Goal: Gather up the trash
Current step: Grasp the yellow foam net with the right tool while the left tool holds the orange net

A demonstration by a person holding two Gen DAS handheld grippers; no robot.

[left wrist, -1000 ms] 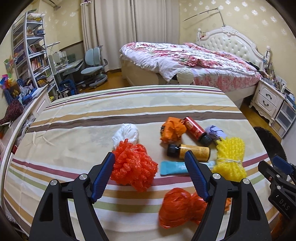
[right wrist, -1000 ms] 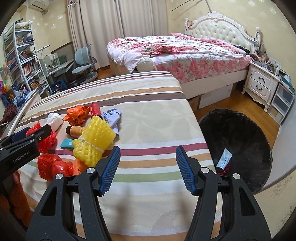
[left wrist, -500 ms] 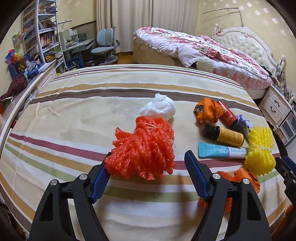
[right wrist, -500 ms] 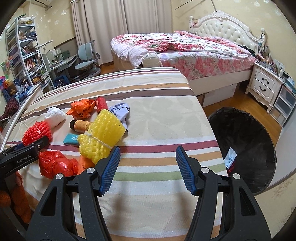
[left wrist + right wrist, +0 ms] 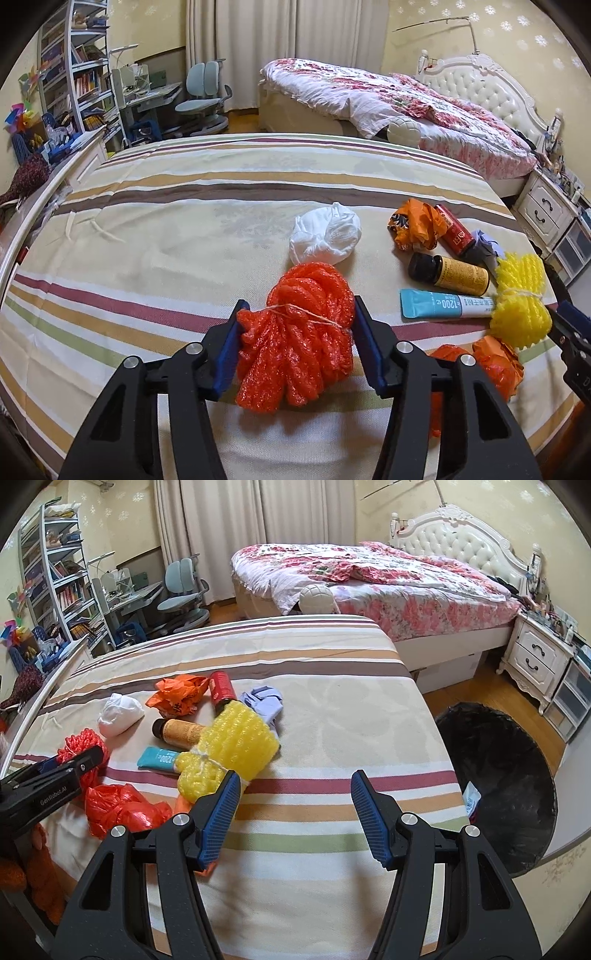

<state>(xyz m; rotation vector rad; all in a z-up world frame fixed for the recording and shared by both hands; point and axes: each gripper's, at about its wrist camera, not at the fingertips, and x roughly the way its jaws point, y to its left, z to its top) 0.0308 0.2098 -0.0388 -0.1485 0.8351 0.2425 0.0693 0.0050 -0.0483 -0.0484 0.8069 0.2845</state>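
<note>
**On the striped bed: red foam net in the left tongs**

Between the blue pads of the left tongs [image 5: 297,341], squeezing the red foam net [image 5: 295,339], still lying on the striped bed [image 5: 184,229]. Just beyond, resting beside a white wad [image 5: 325,234]. Further right, lying together: teal tube [image 5: 443,303], yellow foam net [image 5: 229,746]. Hovering spread apart and holding nothing, right tongs [image 5: 295,812]. Standing off the bed's right edge, black bin [image 5: 509,775].

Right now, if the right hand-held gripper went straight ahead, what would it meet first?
The right hand-held gripper, open, points at bare striped bedspread; likely that first. The yellow foam net lies just left.
</note>
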